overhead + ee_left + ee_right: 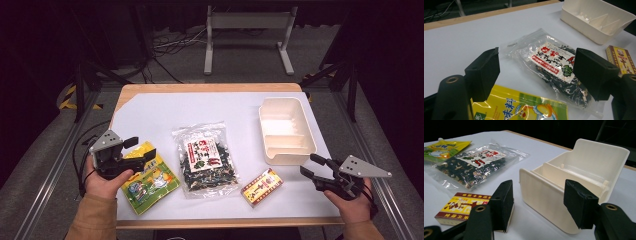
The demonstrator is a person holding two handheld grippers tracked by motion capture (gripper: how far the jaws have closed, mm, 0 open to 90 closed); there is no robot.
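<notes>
A yellow-green pouch point(148, 177) point(524, 107) point(442, 147) lies at the table's front left, and my left gripper point(141, 148) point(536, 73) hovers open just over its upper edge. In the middle lies a clear bag of dark dried food point(205, 159) point(554, 67) point(471, 165) with a red and white label. A small red and yellow box point(262, 186) point(621, 58) point(464, 207) rests to its right. The cream divided bin point(286, 130) point(599, 18) point(574, 187) stands at the right. My right gripper point(312, 165) point(537, 206) is open, close to the bin's near corner, with nothing between its jaws.
The white table top point(165, 112) has a wooden edge point(210, 87) at the back. Beyond it stand a metal frame point(247, 35) and cables on a dark floor. Rails run along both sides of the table.
</notes>
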